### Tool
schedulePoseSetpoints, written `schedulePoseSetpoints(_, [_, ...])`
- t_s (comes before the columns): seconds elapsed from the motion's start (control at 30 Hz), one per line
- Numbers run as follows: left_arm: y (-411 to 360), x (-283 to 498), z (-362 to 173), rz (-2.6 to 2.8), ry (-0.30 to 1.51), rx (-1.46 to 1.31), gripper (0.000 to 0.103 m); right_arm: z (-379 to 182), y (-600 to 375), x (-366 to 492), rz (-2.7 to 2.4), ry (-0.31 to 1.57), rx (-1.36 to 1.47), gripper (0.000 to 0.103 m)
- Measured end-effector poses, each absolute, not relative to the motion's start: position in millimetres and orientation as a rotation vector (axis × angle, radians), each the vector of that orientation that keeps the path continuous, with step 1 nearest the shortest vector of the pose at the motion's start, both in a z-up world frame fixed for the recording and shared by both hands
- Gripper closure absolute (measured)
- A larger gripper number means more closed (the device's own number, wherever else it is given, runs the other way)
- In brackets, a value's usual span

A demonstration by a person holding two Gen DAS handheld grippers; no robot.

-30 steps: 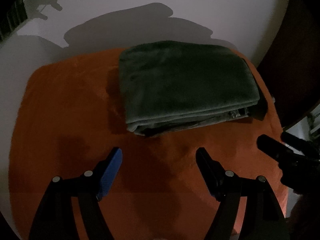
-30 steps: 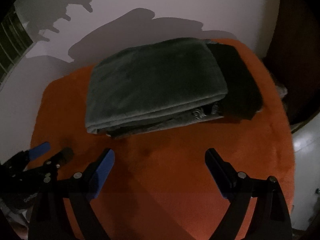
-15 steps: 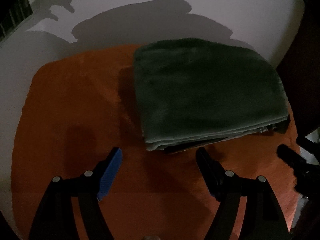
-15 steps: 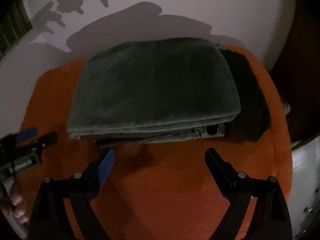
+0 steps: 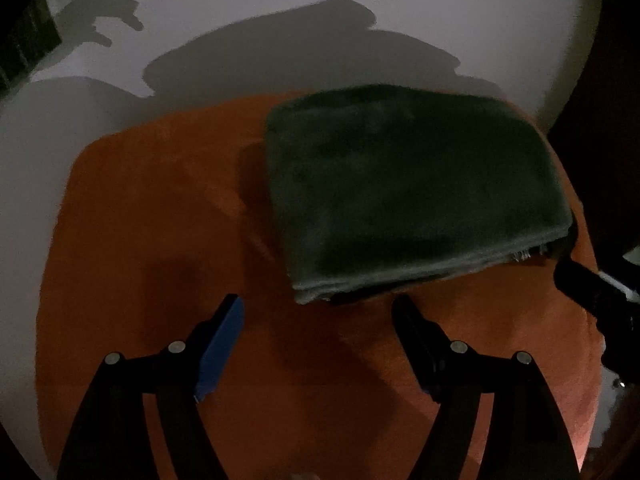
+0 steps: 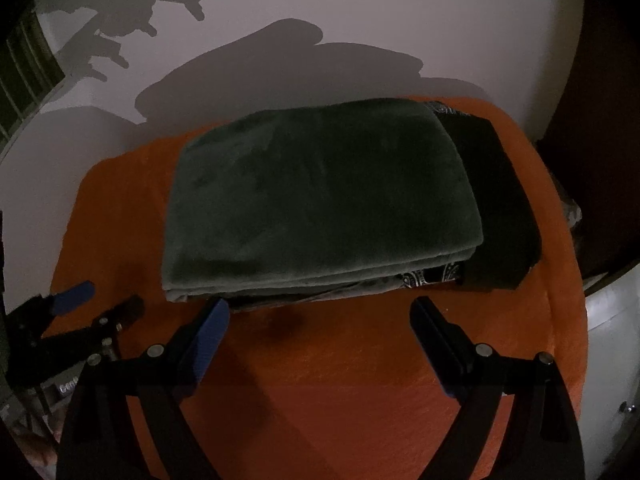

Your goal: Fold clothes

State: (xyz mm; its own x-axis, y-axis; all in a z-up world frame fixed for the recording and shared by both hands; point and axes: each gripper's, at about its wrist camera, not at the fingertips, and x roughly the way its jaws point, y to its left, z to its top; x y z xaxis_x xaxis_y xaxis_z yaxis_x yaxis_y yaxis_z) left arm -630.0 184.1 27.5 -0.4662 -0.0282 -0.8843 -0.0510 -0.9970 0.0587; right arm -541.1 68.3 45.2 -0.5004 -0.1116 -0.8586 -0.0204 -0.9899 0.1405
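A folded dark green plush garment (image 5: 412,188) lies on an orange cloth-covered surface (image 5: 152,220); it also shows in the right wrist view (image 6: 316,200). It tops a stack with a patterned cloth (image 6: 424,278) and a black folded garment (image 6: 500,208) sticking out to the right. My left gripper (image 5: 318,306) is open and empty, its fingertips just short of the stack's near left corner. My right gripper (image 6: 320,308) is open and empty, its jaws either side of the stack's near edge. The left gripper (image 6: 100,304) shows at left in the right wrist view; the right gripper's finger (image 5: 588,284) shows at right in the left one.
A pale wall (image 6: 360,20) stands right behind the orange surface, with gripper shadows on it. A dark wooden piece (image 5: 612,120) borders the right side. A white object (image 6: 612,340) sits low at the right edge.
Both grippers have moved forward toward the stack, which now sits closer and larger. The left view has shifted so the stack lies further right. Both jaws stayed open.
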Motion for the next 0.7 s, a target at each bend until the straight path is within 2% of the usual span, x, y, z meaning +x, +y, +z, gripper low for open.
schedulePoseSetpoints(0.17, [181.5,-627.9,29.1,2.668,0.130,-1.616,0.026,48.8,63.0,-541.2,-2.659,-0.183,1.535,0.011])
schedulePoseSetpoints(0.3, [172.9,-629.3,29.5,2.662,0.005,-1.640,0.026,46.6,60.7,-542.4,-2.652,-0.189,1.548,0.011])
schedulePoseSetpoints(0.7, [169.2,-628.7,31.6,2.672,0.082,-1.649,0.026,48.8,51.6,-542.2,-2.642,-0.165,1.537,0.011])
